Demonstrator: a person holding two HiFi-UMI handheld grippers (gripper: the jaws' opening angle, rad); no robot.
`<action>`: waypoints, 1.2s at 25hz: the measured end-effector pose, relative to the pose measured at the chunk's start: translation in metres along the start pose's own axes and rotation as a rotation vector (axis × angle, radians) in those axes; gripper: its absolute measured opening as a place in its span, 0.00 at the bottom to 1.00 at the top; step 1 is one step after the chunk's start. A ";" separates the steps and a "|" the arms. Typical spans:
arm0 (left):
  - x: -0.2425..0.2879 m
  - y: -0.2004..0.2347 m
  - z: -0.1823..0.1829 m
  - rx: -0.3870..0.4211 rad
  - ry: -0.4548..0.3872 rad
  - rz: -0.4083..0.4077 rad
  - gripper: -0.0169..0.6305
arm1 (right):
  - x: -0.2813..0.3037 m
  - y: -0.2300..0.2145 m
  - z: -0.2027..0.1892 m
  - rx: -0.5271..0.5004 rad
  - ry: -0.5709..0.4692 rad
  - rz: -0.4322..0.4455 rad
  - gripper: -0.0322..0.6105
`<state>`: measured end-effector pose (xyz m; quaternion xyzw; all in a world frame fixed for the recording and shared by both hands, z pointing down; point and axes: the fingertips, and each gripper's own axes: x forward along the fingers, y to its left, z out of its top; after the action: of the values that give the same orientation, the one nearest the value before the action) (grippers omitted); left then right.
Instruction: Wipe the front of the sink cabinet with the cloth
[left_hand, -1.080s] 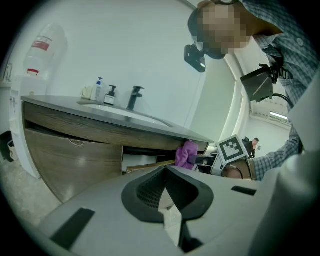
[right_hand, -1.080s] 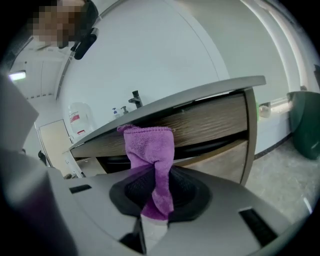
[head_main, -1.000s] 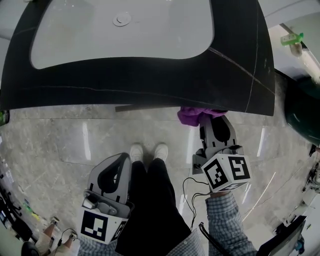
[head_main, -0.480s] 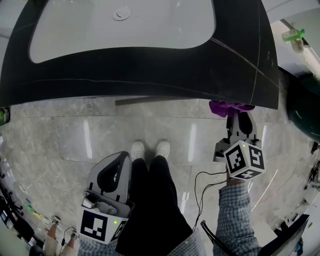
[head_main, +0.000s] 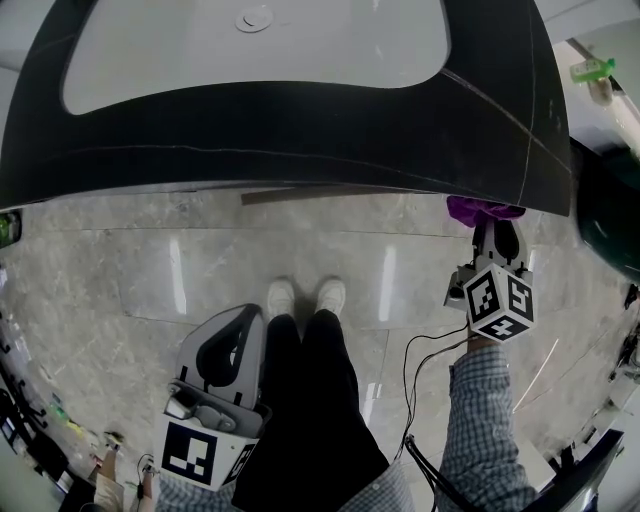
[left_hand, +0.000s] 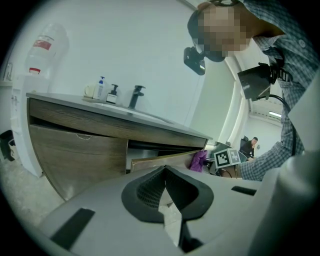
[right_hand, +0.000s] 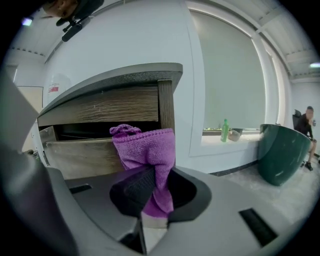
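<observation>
Right gripper extended toward cabinet — cloth pinched.

Glossy marble-look floor, pale walls, wide window (perhaps frosted), green tub.

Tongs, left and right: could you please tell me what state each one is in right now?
Left tongs: closed, empty.
Right tongs: closed on the cloth.
</observation>
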<state>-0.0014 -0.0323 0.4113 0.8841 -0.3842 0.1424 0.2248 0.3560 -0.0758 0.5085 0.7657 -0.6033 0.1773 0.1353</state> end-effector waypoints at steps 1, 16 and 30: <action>-0.001 0.001 -0.002 -0.002 0.001 0.001 0.04 | 0.000 0.003 -0.001 0.005 -0.001 -0.001 0.16; -0.025 0.034 -0.007 -0.033 -0.019 0.049 0.04 | -0.005 0.113 -0.019 -0.062 0.046 0.154 0.16; -0.044 0.063 -0.012 -0.075 -0.052 0.093 0.04 | -0.009 0.242 -0.042 -0.127 0.074 0.357 0.16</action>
<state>-0.0785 -0.0373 0.4207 0.8597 -0.4356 0.1150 0.2407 0.1145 -0.1065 0.5410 0.6296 -0.7340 0.1881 0.1717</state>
